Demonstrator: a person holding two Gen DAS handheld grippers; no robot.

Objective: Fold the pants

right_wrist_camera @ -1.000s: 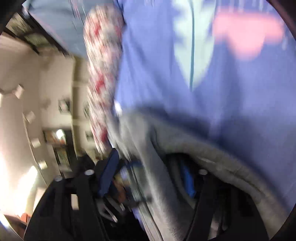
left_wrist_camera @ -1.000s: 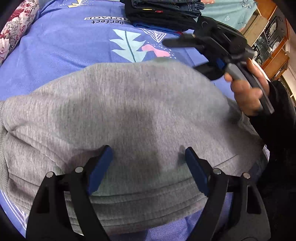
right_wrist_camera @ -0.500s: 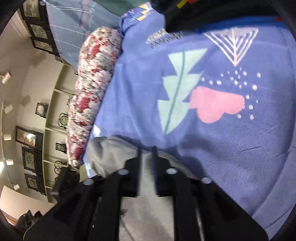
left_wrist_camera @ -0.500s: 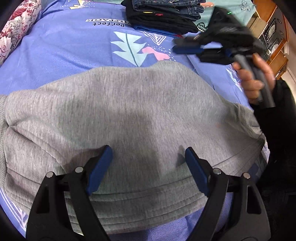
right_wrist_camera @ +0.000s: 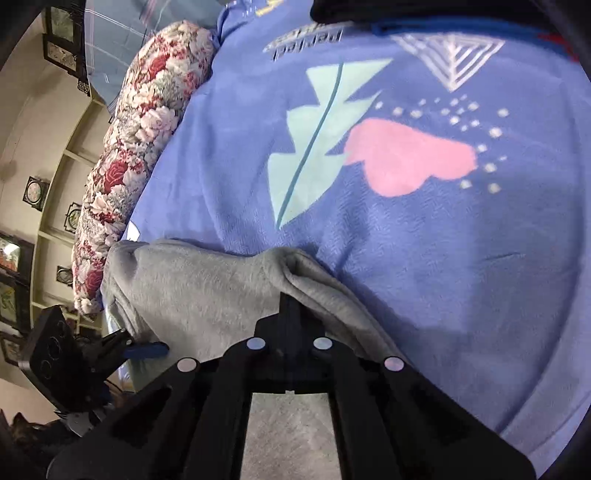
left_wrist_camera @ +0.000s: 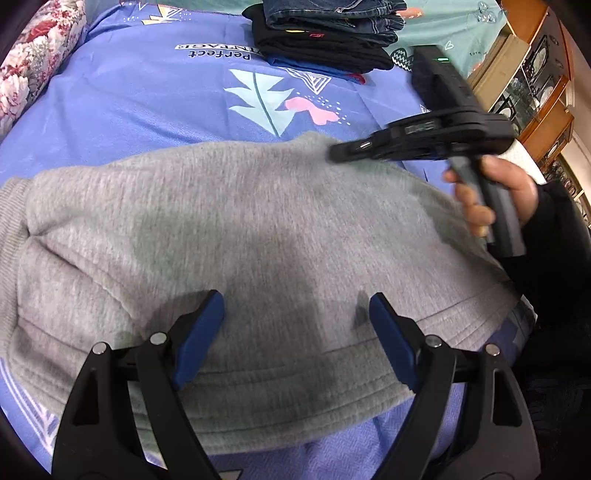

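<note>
1. Grey pants [left_wrist_camera: 258,236] lie folded in a wide heap on my bed, on a blue bedspread [left_wrist_camera: 147,92] printed with a pale leaf and a pink shape.
2. My left gripper [left_wrist_camera: 295,332] hovers over the near part of the pants. Its blue-padded jaws stand wide apart and hold nothing.
3. My right gripper [right_wrist_camera: 290,301] is at the far edge of the pants. Its jaws have just been closing and now meet, clenched with nothing between them, their tip at a raised fold of the grey cloth.
4. My right hand [left_wrist_camera: 495,192] grips that tool's handle, at the right side of the pants.
5. A stack of folded dark clothes [left_wrist_camera: 328,33] sits at the far end of the bedspread, well apart from the pants.
6. A floral cushion [right_wrist_camera: 136,147] lies along the left edge of the bed.
</note>
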